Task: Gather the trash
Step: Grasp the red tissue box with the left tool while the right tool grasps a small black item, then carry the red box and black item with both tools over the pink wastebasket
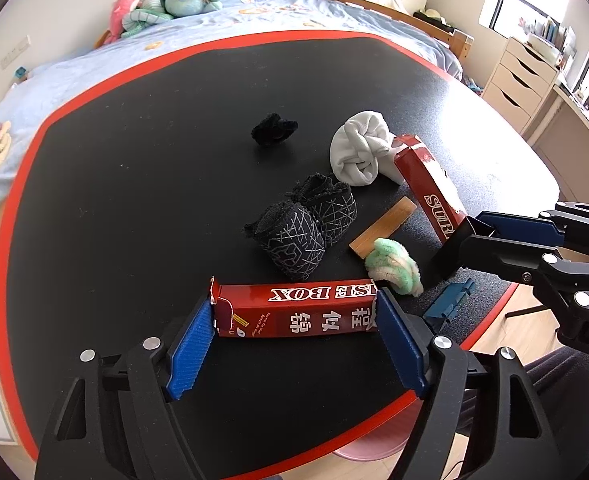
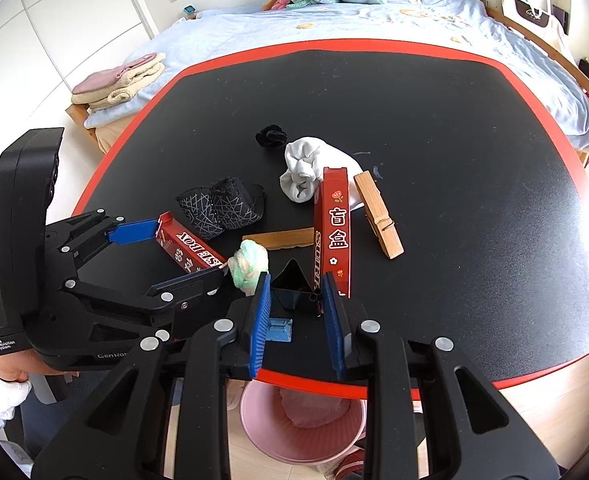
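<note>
My left gripper (image 1: pixel 294 328) is shut on a red "BOX" carton (image 1: pixel 294 308), gripping it end to end; it lies crosswise on the black table. It also shows in the right wrist view (image 2: pixel 192 246). My right gripper (image 2: pixel 298 308) has its blue pads on the black open end of a second red carton (image 2: pixel 336 224), which lies pointing away. That carton also shows in the left wrist view (image 1: pixel 428 188). A green-white fluffy ball (image 2: pixel 248 266) lies between the cartons.
Patterned black socks (image 1: pixel 302 228), a white rolled sock (image 1: pixel 360 152), a black fuzzy piece (image 1: pixel 273 129), a wooden clothespin (image 2: pixel 378 214) and wooden strip (image 2: pixel 280 238) lie on the table (image 1: pixel 134 160). A blue clip (image 2: pixel 278 328) lies near the edge. A pink bin (image 2: pixel 302 424) stands below.
</note>
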`<state>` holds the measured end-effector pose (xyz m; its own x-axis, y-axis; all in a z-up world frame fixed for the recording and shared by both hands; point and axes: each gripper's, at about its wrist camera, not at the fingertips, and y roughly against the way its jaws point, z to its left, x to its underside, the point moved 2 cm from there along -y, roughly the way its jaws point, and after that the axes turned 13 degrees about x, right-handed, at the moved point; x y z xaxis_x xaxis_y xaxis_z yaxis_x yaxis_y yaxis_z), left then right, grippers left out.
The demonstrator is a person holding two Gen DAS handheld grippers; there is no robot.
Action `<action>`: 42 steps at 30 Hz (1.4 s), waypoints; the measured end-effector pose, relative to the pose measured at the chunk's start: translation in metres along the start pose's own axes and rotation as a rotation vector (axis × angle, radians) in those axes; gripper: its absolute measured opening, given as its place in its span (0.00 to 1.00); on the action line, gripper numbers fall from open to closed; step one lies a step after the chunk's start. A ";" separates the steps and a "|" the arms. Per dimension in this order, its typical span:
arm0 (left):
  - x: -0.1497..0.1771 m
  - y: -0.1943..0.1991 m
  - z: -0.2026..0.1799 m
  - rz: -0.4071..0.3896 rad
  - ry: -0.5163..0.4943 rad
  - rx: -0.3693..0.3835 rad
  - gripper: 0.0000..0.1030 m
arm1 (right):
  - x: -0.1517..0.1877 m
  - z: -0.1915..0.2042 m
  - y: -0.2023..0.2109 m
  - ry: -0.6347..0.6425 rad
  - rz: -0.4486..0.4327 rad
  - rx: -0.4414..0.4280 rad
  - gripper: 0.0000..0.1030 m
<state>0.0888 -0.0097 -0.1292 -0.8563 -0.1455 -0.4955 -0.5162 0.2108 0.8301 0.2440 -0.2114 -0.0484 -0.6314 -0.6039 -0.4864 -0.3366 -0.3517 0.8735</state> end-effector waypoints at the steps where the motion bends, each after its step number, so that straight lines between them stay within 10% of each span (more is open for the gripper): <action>1: 0.000 0.002 0.000 -0.004 -0.001 0.001 0.73 | 0.000 0.000 0.001 0.000 -0.003 0.000 0.25; 25: -0.002 0.070 -0.028 -0.082 -0.084 0.058 0.73 | -0.002 0.000 0.056 0.001 -0.104 0.028 0.25; 42: 0.025 0.089 -0.074 -0.068 -0.181 0.157 0.73 | 0.063 -0.006 0.110 -0.002 -0.094 0.043 0.25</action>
<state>0.0224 -0.0659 -0.0493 -0.8015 0.0082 -0.5980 -0.5564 0.3563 0.7506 0.1714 -0.2929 0.0168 -0.5968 -0.5686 -0.5661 -0.4240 -0.3756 0.8241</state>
